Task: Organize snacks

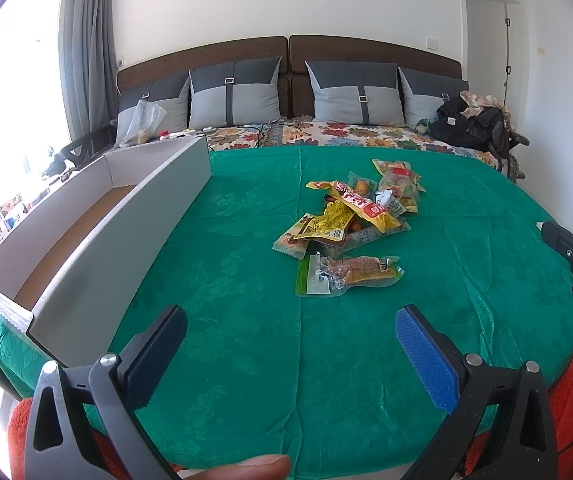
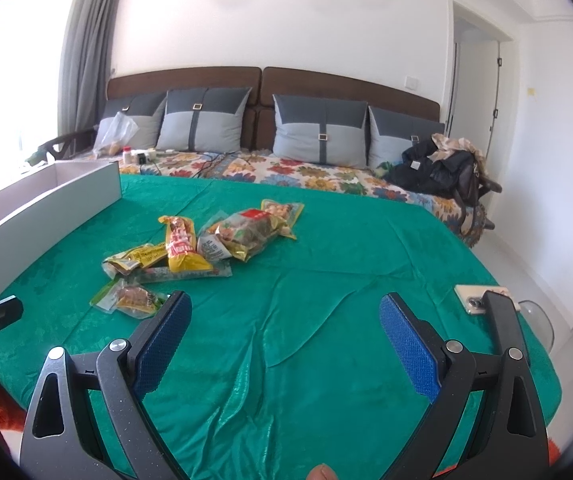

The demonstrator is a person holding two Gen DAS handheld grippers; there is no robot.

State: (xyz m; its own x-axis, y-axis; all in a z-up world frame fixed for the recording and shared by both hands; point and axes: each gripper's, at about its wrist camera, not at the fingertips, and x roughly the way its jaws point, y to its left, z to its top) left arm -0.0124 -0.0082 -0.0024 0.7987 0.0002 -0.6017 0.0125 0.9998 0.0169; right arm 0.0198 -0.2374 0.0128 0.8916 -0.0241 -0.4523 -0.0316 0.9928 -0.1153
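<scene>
Both tools, left tool and right tool, hover spread wide and empty; snack packets are heaped mid-bed, cardboard box along its left edge.

Snack packets heaped mid-cloth; box left; pillows behind

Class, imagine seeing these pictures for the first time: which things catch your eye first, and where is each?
A heap of bright snack packets lies in the middle of a vivid green cloth. A long, shallow white box stands along the cloth's left edge. Both grippers, left and right, hover near, jaws wide apart.
</scene>
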